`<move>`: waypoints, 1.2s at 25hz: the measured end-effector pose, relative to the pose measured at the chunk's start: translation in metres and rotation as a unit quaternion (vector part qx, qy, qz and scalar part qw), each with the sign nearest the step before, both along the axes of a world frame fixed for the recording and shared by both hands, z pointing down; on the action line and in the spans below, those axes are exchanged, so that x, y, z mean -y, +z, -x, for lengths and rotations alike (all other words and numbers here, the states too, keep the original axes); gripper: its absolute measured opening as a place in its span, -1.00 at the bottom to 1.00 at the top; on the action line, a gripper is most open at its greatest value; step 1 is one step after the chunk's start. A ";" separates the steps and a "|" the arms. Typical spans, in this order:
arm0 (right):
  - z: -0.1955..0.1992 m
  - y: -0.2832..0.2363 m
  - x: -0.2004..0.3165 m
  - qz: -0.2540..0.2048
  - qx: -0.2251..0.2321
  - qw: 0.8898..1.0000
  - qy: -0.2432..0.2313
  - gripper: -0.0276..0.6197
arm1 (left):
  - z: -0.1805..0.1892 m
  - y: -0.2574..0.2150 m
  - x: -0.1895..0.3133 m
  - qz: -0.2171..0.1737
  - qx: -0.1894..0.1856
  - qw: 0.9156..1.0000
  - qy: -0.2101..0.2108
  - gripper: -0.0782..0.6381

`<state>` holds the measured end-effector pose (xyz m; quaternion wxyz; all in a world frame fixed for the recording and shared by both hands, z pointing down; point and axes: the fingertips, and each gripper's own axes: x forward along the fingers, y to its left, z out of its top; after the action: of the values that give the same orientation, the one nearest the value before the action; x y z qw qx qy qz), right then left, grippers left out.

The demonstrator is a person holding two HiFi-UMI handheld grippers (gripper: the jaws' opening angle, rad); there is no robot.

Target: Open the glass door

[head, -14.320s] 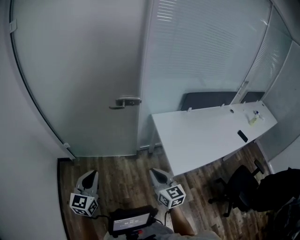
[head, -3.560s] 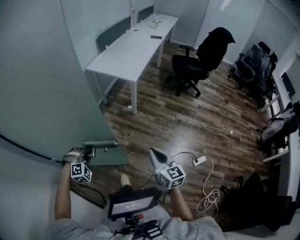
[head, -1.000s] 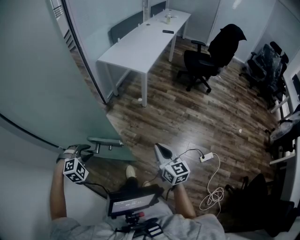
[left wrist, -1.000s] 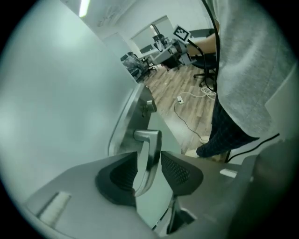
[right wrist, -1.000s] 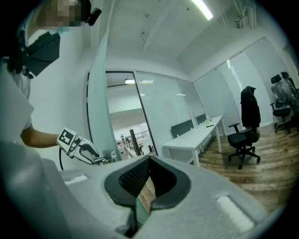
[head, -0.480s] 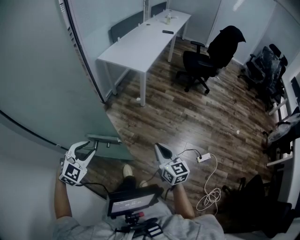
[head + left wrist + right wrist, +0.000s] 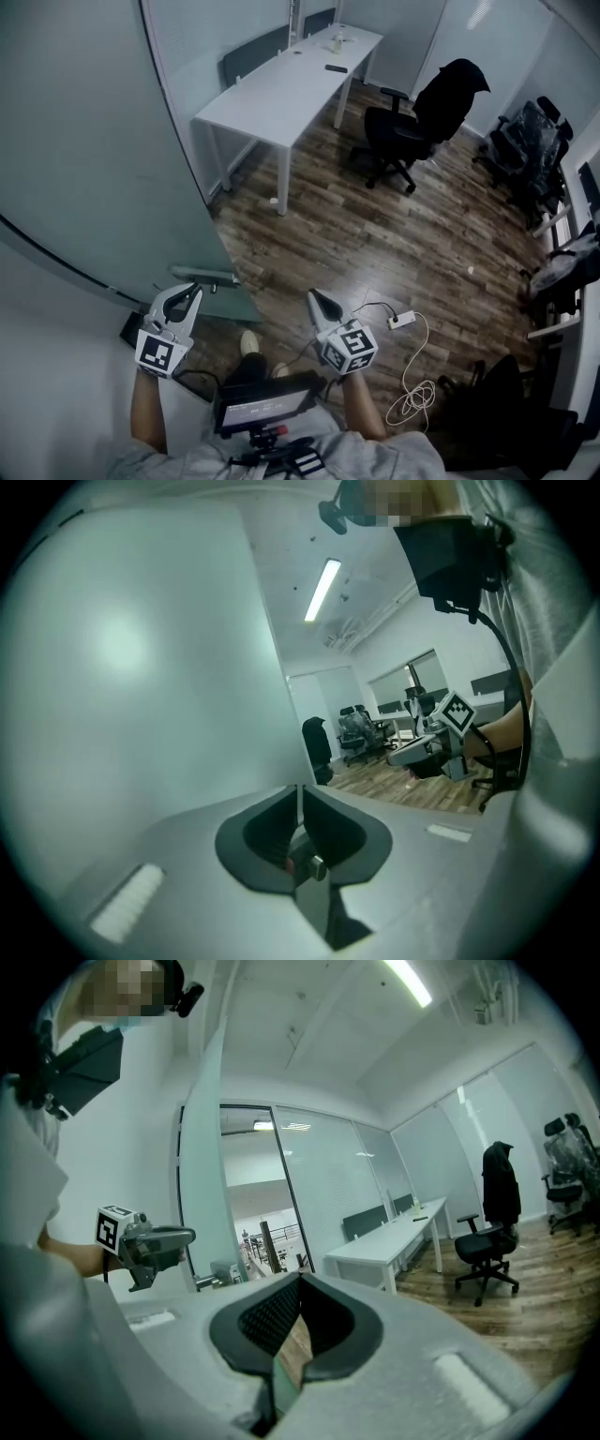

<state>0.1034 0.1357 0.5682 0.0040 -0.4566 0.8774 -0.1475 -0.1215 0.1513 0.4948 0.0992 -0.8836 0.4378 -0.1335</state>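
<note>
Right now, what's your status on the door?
Left gripper jaws just closing, empty, off the handle; right gripper shut, empty. Glass door stands open. Power strip and cable on floor ahead.

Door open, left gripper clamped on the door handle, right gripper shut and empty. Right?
Not quite. The left gripper is off the door handle: its jaws have just been closing, with nothing between them, as the left gripper view shows. Rest holds.

One frosted glass door (image 7: 84,141), one metal lever handle (image 7: 206,277). One long white table (image 7: 281,89). One white power strip (image 7: 401,320), one coiled white cable (image 7: 417,394). One black office chair (image 7: 412,122) clear; more at right, count unclear.
</note>
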 end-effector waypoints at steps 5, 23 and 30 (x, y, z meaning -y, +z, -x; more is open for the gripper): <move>0.002 -0.012 -0.005 -0.016 0.007 1.000 0.003 -0.91 | -0.030 -0.006 -0.006 -0.001 -0.025 1.000 0.015 -0.77; -0.001 -0.046 -0.046 -0.060 -0.001 0.998 0.005 -0.91 | -0.063 -0.013 -0.037 0.040 -0.155 0.987 0.000 -0.77; -0.004 -0.047 -0.051 -0.061 0.004 0.998 0.004 -0.91 | -0.058 -0.016 -0.041 0.032 -0.157 0.987 -0.005 -0.77</move>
<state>0.1074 0.1865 0.5217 0.0360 -0.4586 0.8828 -0.0953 -0.0632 0.1921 0.4787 0.0002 -0.8942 0.4476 -0.0074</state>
